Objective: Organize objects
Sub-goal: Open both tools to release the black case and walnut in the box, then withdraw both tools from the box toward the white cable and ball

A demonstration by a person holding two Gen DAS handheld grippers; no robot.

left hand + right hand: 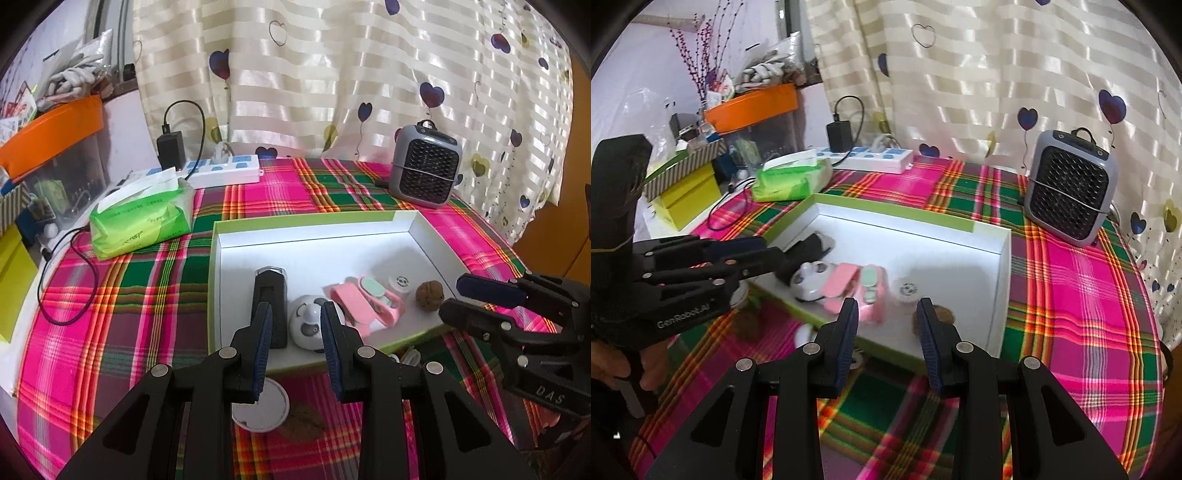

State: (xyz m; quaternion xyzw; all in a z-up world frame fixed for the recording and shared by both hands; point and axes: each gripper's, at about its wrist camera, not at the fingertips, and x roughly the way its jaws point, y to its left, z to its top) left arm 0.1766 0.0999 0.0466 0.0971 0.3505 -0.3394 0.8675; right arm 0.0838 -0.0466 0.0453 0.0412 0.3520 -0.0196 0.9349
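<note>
- Hovering over the near rim of the box (218, 280), the left claw (295, 328) stands open with nothing between its pads.
- Right claw (888, 326) is open too and empty, poised above the box's near right corner; in the left view it shows from the side (480, 299), beside the box's right wall.
- Inside the box, in a row along the near side: a black case (269, 295), a white round gadget (308, 325), a pink strap device (364, 302), a small white lid (400, 283) and a walnut (429, 291).
- Outside the box, on the plaid counter (129, 295) just before the near rim, lie a white disc (266, 410) and a second walnut (301, 422), touching or nearly so; both sit under the left claw's fingers.
- More white items (406, 356) peek out by the box's near right corner, too hidden to name.
- Around: a green tissue pack (142, 218) left of the box, a power strip (225, 168) with a black charger (171, 147) behind it, and a grey fan (424, 166) at the far right, well apart from the box.
- Curtain (332, 74) hangs behind the counter; an orange-lidded bin (55, 122) and clutter stand off the left edge.
</note>
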